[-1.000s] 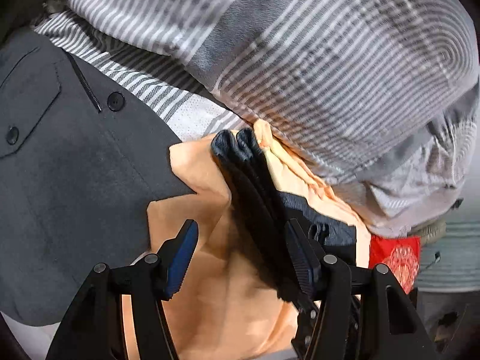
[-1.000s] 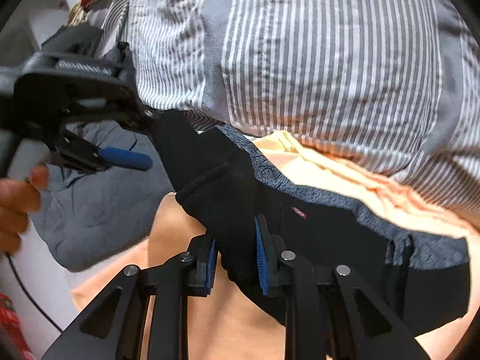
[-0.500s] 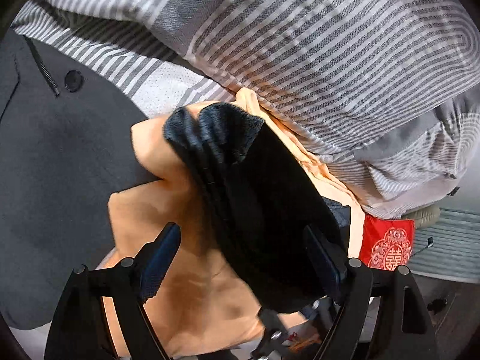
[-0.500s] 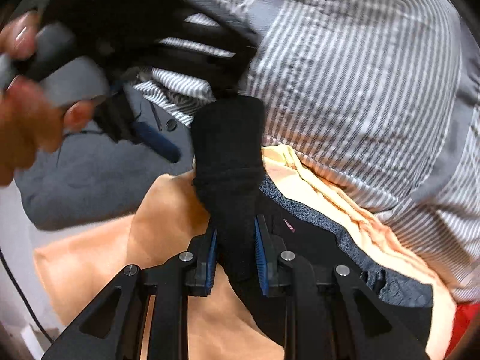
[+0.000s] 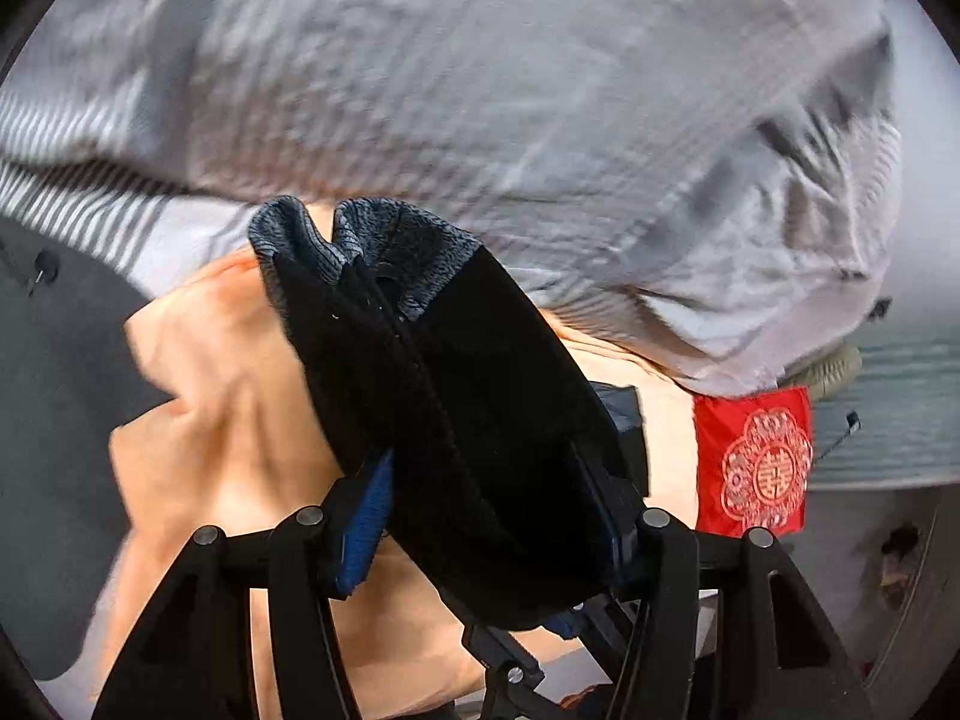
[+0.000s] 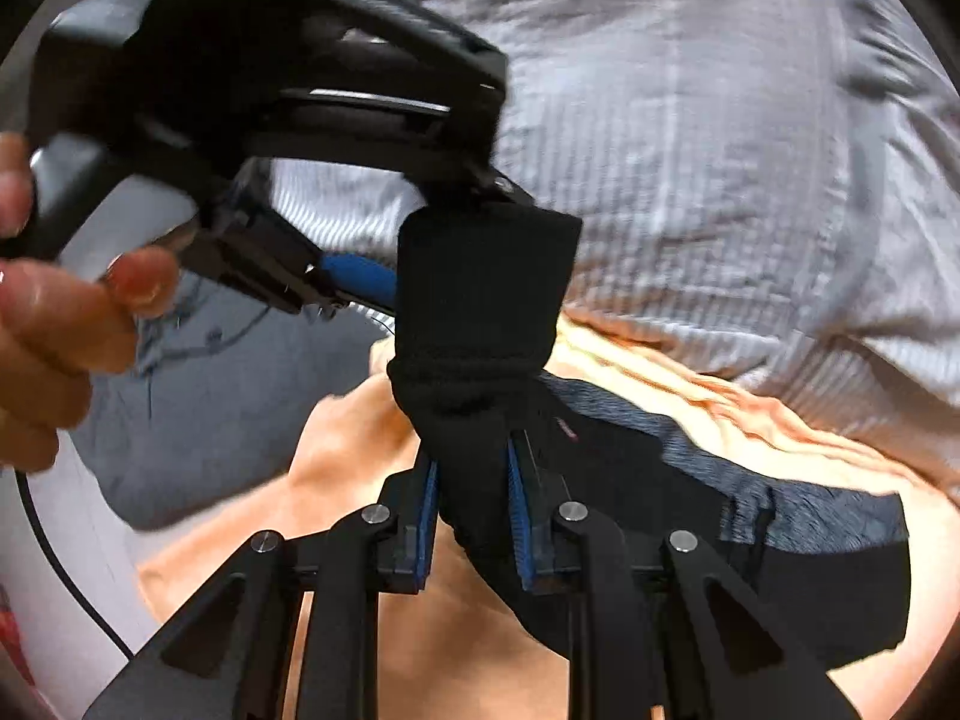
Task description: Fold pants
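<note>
The black pants (image 5: 468, 420) with a grey knit waistband (image 5: 384, 240) hang bunched over an orange cloth (image 5: 228, 408). My left gripper (image 5: 486, 516) has closed its blue pads on a thick fold of the pants. My right gripper (image 6: 474, 516) is shut on another part of the pants (image 6: 480, 312), with the waistband (image 6: 780, 498) trailing to the right. In the right wrist view the left gripper (image 6: 384, 276) grips the raised top of that fold.
A grey striped quilt (image 5: 540, 120) is heaped behind. A dark grey garment with buttons (image 5: 54, 372) lies at left. A red embroidered cloth (image 5: 756, 468) sits at right. The person's hand (image 6: 54, 312) holds the left gripper's handle.
The left gripper has closed from wide open onto the pants fold. Both grippers have lifted the pants higher and the view has swung, blurring the quilt.
</note>
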Motion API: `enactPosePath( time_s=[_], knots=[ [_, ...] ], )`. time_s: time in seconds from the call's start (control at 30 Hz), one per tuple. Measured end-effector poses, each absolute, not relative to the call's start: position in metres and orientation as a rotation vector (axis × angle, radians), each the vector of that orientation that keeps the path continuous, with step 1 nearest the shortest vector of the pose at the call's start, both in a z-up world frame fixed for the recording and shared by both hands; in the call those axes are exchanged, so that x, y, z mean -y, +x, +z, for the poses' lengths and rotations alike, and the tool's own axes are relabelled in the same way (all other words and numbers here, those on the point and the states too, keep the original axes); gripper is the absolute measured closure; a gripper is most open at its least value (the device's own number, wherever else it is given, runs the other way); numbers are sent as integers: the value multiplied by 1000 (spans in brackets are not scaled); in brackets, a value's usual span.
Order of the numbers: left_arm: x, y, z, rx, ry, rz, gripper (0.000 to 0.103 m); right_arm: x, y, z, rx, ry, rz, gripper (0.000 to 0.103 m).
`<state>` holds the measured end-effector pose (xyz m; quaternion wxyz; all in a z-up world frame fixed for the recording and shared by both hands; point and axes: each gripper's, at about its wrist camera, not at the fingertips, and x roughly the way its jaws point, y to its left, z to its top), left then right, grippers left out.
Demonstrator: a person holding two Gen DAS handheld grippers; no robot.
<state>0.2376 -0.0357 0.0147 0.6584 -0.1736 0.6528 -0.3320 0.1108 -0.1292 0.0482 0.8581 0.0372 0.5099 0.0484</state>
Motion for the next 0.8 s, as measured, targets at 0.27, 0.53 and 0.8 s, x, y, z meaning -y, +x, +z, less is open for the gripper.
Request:
enactPosePath(
  time_s=[0.27, 0.53, 0.8],
  knots=[
    [152, 202, 63, -1432, -265, -949, 45, 221, 81, 84, -994, 273, -82, 80],
    [300, 138, 34, -1505, -110, -1100, 45, 322, 18, 78, -941, 462, -296, 82],
    [364, 85, -38, -1616, -33, -1092, 45, 415, -43, 2, -1019, 773, -409, 82]
  ],
)
